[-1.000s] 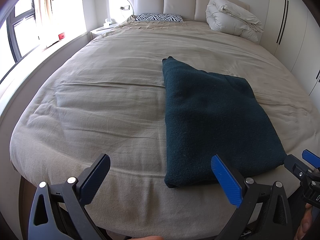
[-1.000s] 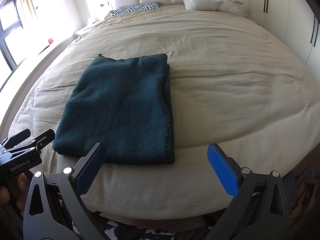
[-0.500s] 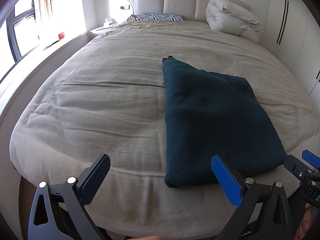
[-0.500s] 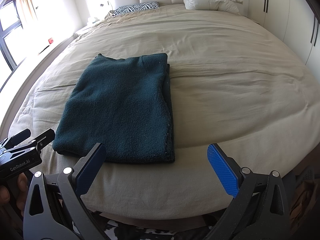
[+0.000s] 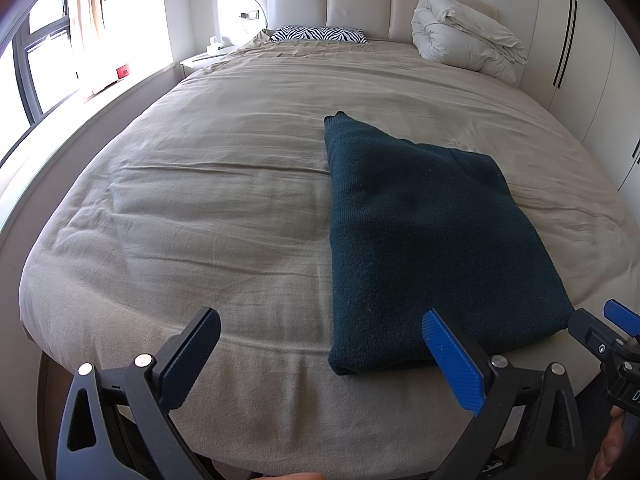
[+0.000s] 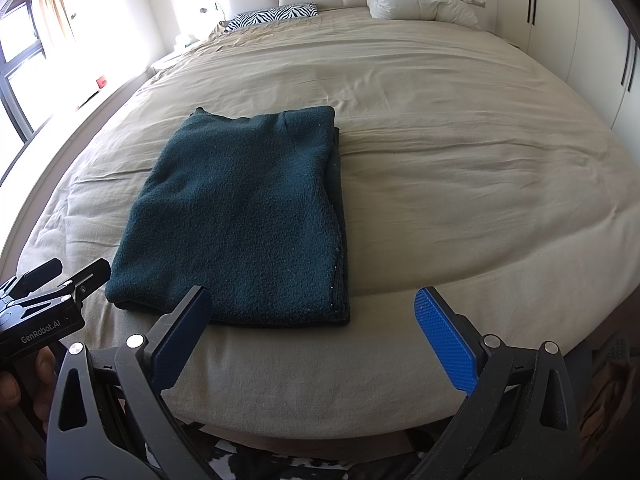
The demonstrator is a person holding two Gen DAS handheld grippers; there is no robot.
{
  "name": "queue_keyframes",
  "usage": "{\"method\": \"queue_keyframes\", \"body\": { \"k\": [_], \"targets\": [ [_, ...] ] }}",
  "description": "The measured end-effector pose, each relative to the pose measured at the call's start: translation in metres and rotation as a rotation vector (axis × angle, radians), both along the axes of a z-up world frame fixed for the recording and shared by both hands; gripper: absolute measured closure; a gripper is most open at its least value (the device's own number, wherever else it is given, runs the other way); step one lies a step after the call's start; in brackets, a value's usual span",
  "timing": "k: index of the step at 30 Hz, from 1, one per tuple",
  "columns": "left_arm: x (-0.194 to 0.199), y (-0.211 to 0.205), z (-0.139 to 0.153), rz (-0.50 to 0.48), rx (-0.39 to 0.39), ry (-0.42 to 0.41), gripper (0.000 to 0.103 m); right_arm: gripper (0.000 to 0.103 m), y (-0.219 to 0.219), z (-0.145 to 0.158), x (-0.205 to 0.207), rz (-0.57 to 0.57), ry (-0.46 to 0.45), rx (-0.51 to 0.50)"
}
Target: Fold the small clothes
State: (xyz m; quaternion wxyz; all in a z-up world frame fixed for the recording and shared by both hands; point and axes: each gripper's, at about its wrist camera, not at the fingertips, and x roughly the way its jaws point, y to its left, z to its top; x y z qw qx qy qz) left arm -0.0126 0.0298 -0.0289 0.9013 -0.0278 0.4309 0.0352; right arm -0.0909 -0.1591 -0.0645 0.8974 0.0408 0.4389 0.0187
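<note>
A dark teal fleece garment lies folded into a flat rectangle near the foot of the beige bed. My left gripper hovers open over the bed's front edge, to the left of the garment's near corner, with nothing between its fingers. My right gripper is open too, just in front of the garment's near right edge and empty. Each gripper shows in the other's view: the right gripper at the right edge, the left gripper at the left edge.
A zebra-print pillow and a rolled white duvet lie at the headboard end. A window ledge runs along the left. White wardrobe doors stand on the right. A person's hand holds the left gripper.
</note>
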Motion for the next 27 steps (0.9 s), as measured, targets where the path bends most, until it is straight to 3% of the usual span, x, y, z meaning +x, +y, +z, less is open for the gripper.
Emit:
{"method": "queue_keyframes", "body": {
  "k": [27],
  "targets": [
    [0.0051, 0.0075, -0.0016, -0.001, 0.001, 0.008, 0.000, 0.000, 0.0024, -0.0018, 0.0005, 0.002, 0.008, 0.006]
  ]
}}
